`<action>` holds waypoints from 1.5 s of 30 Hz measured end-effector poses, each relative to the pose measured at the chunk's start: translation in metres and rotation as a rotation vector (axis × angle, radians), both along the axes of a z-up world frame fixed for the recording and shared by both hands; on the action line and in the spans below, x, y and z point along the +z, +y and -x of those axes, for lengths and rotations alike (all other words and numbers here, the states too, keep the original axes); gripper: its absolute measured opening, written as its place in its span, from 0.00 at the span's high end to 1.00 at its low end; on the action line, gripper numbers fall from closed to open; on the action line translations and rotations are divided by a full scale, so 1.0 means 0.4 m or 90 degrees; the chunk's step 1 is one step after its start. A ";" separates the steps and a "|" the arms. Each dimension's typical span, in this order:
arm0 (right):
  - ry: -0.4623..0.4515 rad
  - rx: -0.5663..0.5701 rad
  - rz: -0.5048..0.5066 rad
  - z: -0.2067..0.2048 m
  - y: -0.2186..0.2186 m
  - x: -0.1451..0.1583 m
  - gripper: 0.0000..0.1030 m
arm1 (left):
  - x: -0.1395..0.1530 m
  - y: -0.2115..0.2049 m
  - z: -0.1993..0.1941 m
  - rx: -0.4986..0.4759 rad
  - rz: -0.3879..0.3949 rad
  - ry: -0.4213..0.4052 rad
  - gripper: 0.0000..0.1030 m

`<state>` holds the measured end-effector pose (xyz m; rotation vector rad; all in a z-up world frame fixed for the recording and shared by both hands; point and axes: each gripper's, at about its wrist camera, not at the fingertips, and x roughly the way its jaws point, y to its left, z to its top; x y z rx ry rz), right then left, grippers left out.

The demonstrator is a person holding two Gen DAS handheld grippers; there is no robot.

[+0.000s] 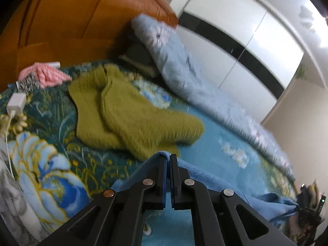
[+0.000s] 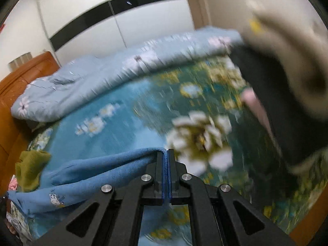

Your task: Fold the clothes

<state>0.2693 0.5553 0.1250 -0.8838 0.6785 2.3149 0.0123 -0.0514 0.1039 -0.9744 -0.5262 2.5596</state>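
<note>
A soft blue garment (image 2: 86, 176), printed with a small cartoon, hangs stretched above the floral bed (image 2: 114, 123). Left tool (image 1: 169, 157) and right tool (image 2: 165, 152) each pinch one edge, jaws closed tight. A fuzzy olive sweater (image 1: 131, 110) lies crumpled farther back.

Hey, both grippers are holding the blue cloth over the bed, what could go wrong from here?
Each gripper pinches only a thin edge of the blue cloth, so a corner may slip free. The olive sweater lies close beneath and could get dragged or covered. The white charger and its cable might snag.
</note>
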 end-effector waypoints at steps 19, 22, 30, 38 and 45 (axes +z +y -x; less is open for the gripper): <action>-0.045 0.006 -0.022 -0.144 -0.034 -0.063 0.66 | -0.001 -0.062 -0.036 0.054 0.138 -0.022 0.65; -0.046 0.006 -0.046 -0.156 -0.045 -0.039 0.63 | 0.009 -0.023 -0.035 0.024 0.134 -0.012 0.62; -0.098 0.009 -0.079 -0.158 -0.054 -0.041 0.56 | -0.024 0.306 -0.039 -0.219 0.109 -0.027 0.57; -0.040 -0.002 -0.055 -0.180 -0.029 -0.014 0.56 | -0.125 0.569 -0.128 -0.401 0.170 -0.077 0.57; -0.045 0.220 -0.103 0.052 -0.139 -0.017 0.47 | -0.162 0.599 -0.202 -0.467 0.219 -0.090 0.57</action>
